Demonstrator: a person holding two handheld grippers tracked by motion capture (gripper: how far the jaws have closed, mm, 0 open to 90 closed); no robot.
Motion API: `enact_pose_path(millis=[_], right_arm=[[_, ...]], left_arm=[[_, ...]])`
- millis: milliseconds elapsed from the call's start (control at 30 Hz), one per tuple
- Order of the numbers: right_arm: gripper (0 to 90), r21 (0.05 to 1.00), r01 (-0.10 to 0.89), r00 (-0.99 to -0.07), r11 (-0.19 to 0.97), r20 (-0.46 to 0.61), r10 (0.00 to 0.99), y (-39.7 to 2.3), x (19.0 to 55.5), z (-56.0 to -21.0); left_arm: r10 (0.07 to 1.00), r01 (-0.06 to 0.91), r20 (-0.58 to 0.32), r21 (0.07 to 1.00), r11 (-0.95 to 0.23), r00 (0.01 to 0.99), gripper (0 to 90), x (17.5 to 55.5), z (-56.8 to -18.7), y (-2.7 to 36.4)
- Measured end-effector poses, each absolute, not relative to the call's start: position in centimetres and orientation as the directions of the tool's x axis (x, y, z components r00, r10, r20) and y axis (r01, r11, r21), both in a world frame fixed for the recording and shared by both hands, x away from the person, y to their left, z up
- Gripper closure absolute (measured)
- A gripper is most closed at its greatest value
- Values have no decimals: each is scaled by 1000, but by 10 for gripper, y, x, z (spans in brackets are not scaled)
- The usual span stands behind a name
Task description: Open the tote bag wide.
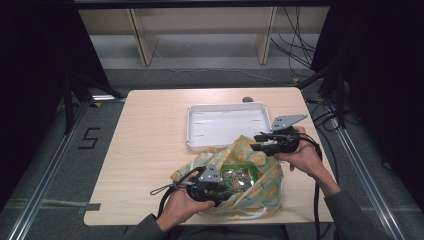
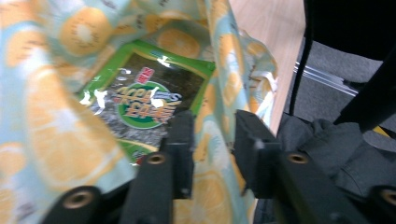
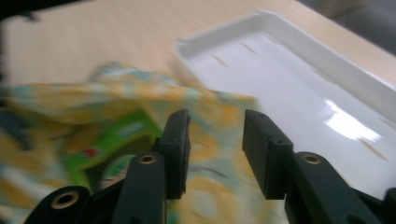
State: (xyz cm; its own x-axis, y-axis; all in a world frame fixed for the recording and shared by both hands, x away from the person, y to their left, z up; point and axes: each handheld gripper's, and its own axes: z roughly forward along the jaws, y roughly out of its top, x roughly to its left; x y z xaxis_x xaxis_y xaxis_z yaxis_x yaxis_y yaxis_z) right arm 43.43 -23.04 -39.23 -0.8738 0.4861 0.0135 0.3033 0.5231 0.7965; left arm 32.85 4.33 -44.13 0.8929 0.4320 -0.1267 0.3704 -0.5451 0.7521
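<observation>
Fabric bag (image 1: 260,187), printed with orange slices on pale blue, lies open on the wooden table (image 1: 150,140) between my two grippers, and it partly overlaps the near edge of the white tray (image 1: 225,125). That tray sits just beyond my right gripper (image 1: 257,141), off to its right side in the right gripper view. My right gripper (image 3: 212,140) hangs over the bag's far rim with its jaws parted and fabric showing in the gap; the picture is blurred, so I cannot tell whether the pads touch the cloth. My left gripper (image 2: 210,144) is at the bag's near rim, jaws parted, with one jaw inside the mouth and the other outside, the fabric wall running between them, seemingly not pinched. Just ahead of the left gripper, inside the bag, lies a green snack packet (image 2: 144,100) with a dark printed face.
</observation>
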Motion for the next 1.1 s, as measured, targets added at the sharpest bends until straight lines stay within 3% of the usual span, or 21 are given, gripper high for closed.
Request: enact_pose_path(millis=[100,233,567,700,767,800,867,900,1100], right_arm=[[577,780,290,-914,555,55,401,-217,428,-400],[563,744,286,-930,603,65,361,-205,427,-412],[535,638,296,-944,711,84,318,-179,444,-447],[539,633,286,-951,719,93,296,-175,450,-457],[539,629,287,-951,723,95,294,-175,451,-459],[538,632,280,-954,723,97,284,-175,452,-464],[537,608,325,-940,724,123,319,-176,450,-467],[534,620,296,-949,727,105,297,-176,453,-469],[517,606,301,-949,736,112,295,-173,457,-477]], left_arm=[[449,390,-133,741,-547,884,842,329,-444,45],[436,374,-114,728,-575,893,895,331,-449,44],[436,400,-132,686,-608,890,893,332,-468,28],[457,420,-141,682,-599,879,884,333,-473,25],[414,367,-92,662,-653,905,882,337,-472,29],[461,419,-136,684,-597,877,882,335,-476,25],[462,420,-132,678,-603,877,882,335,-479,25],[463,423,-135,677,-603,876,882,335,-480,25],[426,379,-90,642,-666,900,879,339,-485,24]])
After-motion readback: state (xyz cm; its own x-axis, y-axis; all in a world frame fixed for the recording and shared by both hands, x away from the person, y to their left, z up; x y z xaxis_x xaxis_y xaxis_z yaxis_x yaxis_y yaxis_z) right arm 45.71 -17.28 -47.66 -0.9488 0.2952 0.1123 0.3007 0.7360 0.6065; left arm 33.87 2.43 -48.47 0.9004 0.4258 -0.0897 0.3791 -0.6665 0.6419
